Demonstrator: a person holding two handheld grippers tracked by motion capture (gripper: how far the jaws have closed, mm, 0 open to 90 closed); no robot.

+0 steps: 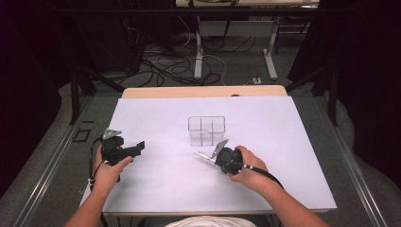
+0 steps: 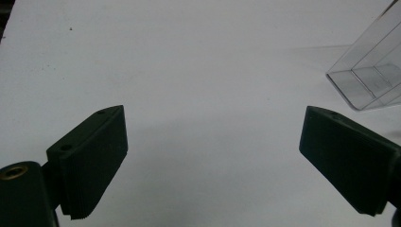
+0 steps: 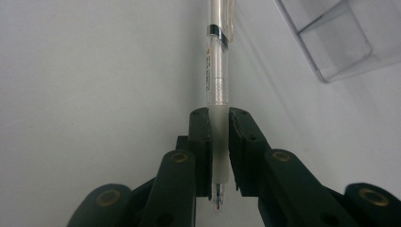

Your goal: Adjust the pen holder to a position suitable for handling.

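Near table centre, clear divided organiser (image 1: 206,130) w/ nothing inside; right tool (image 3: 219,124) clamped on pen (image 3: 217,80), left tool (image 2: 213,142) apart.

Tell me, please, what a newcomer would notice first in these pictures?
First, the pen, clamped by its frosted grip between the jaws of the right gripper. Next, the clear divided box, standing near the middle of the white table, just beyond that gripper. The left gripper waits open at the table's left side.
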